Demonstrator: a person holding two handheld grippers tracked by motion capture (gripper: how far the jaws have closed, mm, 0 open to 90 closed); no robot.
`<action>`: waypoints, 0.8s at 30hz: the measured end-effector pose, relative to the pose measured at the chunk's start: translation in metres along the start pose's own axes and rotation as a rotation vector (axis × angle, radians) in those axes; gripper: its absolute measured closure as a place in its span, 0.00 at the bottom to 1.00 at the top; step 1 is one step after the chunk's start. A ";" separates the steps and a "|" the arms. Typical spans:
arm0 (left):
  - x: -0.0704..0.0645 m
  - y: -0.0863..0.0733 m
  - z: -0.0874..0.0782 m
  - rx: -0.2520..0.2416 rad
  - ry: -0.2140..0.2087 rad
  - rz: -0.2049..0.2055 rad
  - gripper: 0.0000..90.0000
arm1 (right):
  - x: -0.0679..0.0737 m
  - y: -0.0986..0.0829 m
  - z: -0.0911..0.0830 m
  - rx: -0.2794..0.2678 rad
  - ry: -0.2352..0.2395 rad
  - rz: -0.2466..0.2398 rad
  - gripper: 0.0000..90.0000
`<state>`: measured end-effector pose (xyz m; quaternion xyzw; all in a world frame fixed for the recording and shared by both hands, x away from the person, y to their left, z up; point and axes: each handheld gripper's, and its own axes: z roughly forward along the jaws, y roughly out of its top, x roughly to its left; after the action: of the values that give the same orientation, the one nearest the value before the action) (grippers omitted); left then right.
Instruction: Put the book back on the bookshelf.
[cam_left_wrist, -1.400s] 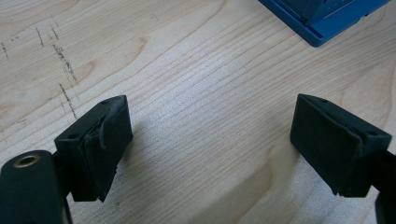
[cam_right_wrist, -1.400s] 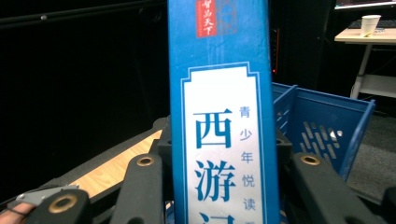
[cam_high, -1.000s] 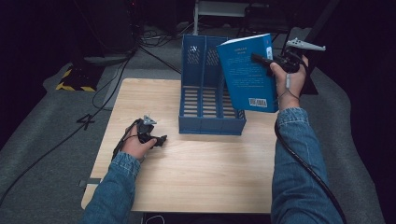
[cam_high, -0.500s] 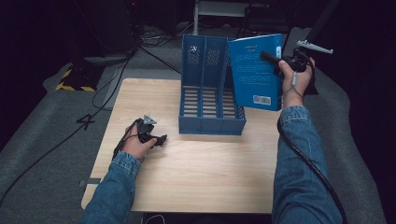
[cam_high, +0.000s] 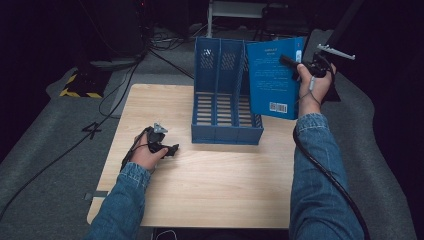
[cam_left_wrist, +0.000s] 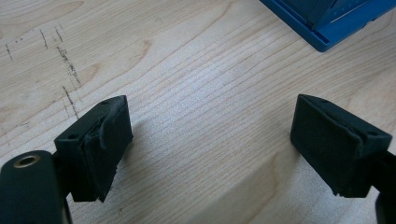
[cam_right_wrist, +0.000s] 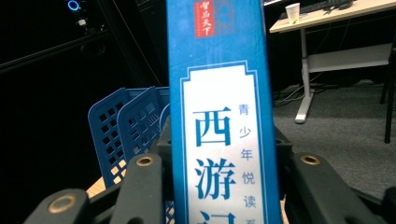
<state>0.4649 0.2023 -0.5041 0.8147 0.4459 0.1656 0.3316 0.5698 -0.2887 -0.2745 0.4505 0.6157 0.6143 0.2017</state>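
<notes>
Between the jaws of your right gripper (cam_high: 294, 66) the blue book (cam_high: 274, 77) is clamped, upright in the air just right of the blue file rack (cam_high: 226, 95). It seems stiff and light; hold it near the spine. Your left gripper (cam_high: 170, 149) rests wide apart on the table (cam_high: 225, 175).

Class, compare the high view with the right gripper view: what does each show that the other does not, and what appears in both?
High view alone: the wooden table, the person's denim sleeves, the left tongs resting on the table, and the book's back cover with its barcode.

Right gripper view alone: the book's spine with large Chinese characters, clamped between the black jaws, and a white desk bearing a paper cup in the background.

Both: the blue book, held by the right tongs, and the blue file rack.
</notes>
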 end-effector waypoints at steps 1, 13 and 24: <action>0.000 0.000 0.000 0.000 0.000 0.000 0.15 | 0.000 0.000 0.000 -0.001 0.000 0.001 0.69; 0.000 0.000 0.000 0.003 0.006 0.002 0.15 | 0.025 0.000 0.007 0.008 -0.091 -0.013 0.69; 0.000 0.000 0.000 0.002 0.006 0.001 0.15 | 0.055 0.001 0.023 0.011 -0.038 0.010 0.69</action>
<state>0.4651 0.2020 -0.5039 0.8148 0.4467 0.1676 0.3294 0.5604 -0.2310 -0.2610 0.4663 0.6129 0.6031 0.2077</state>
